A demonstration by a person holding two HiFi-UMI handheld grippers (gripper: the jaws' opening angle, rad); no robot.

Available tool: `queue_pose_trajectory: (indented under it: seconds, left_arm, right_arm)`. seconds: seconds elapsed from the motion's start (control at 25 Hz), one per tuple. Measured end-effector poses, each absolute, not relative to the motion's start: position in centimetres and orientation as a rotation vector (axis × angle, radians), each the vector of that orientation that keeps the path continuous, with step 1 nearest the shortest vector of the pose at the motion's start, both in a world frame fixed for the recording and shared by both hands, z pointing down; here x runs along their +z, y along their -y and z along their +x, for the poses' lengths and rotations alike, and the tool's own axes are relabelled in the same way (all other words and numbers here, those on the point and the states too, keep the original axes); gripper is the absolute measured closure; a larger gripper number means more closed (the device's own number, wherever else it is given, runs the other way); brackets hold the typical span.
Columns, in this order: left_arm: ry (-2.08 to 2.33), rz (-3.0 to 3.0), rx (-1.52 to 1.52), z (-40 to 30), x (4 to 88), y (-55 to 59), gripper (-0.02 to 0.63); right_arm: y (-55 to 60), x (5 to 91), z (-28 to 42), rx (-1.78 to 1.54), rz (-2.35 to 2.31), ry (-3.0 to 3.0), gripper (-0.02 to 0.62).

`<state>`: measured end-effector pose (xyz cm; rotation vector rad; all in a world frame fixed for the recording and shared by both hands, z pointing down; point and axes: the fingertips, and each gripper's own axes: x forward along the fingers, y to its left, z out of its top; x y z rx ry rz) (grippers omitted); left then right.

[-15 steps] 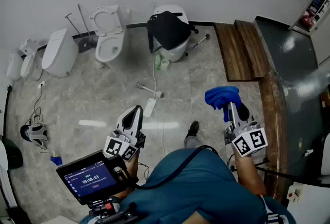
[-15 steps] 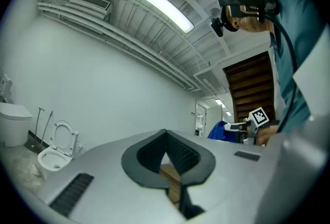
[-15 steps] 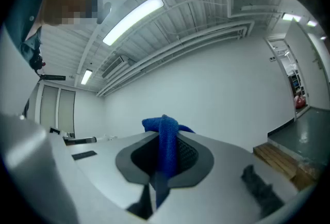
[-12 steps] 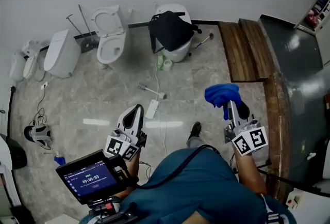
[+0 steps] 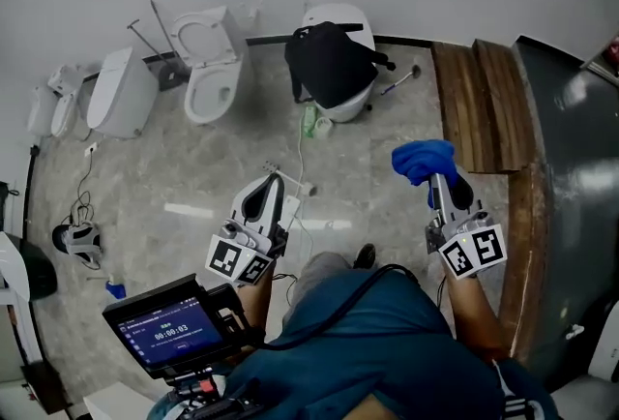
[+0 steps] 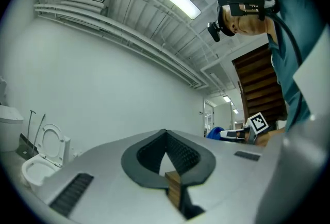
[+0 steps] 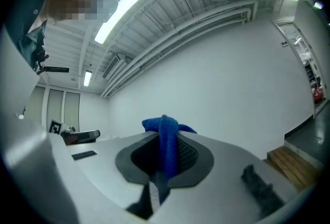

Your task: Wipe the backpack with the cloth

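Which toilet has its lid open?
The white toilet with its bowl showing, lid tipped back. The closed white toilet sits left of it; the toilet on its right is under a black backpack.

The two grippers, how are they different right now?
The right gripper is shut on the blue cloth; the left gripper is shut on nothing. The right gripper is held near the wooden boards, the left gripper over the pale floor. Both are shut, and neither touches the backpack.

Head view looks steeply down over left gripper [image 5: 273, 182], right gripper [image 5: 438, 184]; gripper views tilt upward, sharing plain white wall [image 6: 103, 78].
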<state>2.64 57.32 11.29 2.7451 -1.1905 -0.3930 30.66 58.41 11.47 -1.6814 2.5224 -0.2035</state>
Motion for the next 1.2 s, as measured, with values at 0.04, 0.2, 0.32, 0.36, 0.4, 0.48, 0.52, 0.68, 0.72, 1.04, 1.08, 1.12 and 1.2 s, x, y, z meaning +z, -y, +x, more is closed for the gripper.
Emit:
queue_pose_trajectory:
  seconds: [0.04,0.2,0.32,0.36,0.4,0.48,0.52,0.68,0.72,1.04,1.08,1.12,1.2]
  left_arm:
    - [1.191,2.740,-0.406,2.9,11.0,-56.3,0.601]
    - [1.221,2.738,-0.404,2.7,11.2,-51.4,0.601]
    - [1.237,2.726,-0.414,2.2,12.0,-46.8,0.601]
    - [1.238,2.723,-0.417,2.0,12.4,-45.0,0.601]
    - [1.240,2.719,-0.422,1.9,12.9,-43.0,0.601]
    - [1.239,2.697,-0.421,1.5,14.4,-38.8,0.601]
    - [1.236,2.689,-0.402,1.3,15.4,-36.8,0.601]
    - [1.202,2.712,-0.347,1.5,16.9,-28.5,0.601]
    - [1.192,2.715,-0.354,1.6,16.7,-26.6,0.601]
    - [1.273,2.682,-0.297,0.7,17.9,-15.6,0.601]
    - [1.289,2.669,-0.292,0.8,18.5,-14.1,0.601]
    - [1.302,2.656,-0.287,1.0,19.3,-12.5,0.601]
    - [1.337,2.629,-0.254,1.3,21.1,-9.5,0.601]
  right_arm:
    - [-57.0,11.4,30.6,-0.198,-1.669,-2.527,0.569]
    - [-51.8,11.7,29.6,-0.166,-1.606,-2.553,0.569]
    - [-47.6,12.7,29.0,-0.155,-1.582,-2.571,0.569]
    - [-46.0,13.0,29.0,-0.149,-1.583,-2.571,0.569]
    - [-44.2,13.4,28.9,-0.143,-1.585,-2.572,0.569]
    - [-40.5,14.2,28.5,-0.142,-1.590,-2.584,0.569]
    - [-38.7,14.7,28.2,-0.149,-1.591,-2.593,0.569]
    - [-31.1,15.4,27.2,-0.150,-1.596,-2.624,0.569]
    - [-29.3,15.5,26.9,-0.156,-1.595,-2.626,0.569]
    - [-17.7,17.8,24.9,-0.213,-1.513,-2.700,0.569]
    - [-15.9,18.5,24.8,-0.221,-1.500,-2.709,0.569]
    - [-13.8,19.5,24.8,-0.232,-1.485,-2.723,0.569]
    - [-9.7,21.6,24.9,-0.251,-1.443,-2.770,0.569]
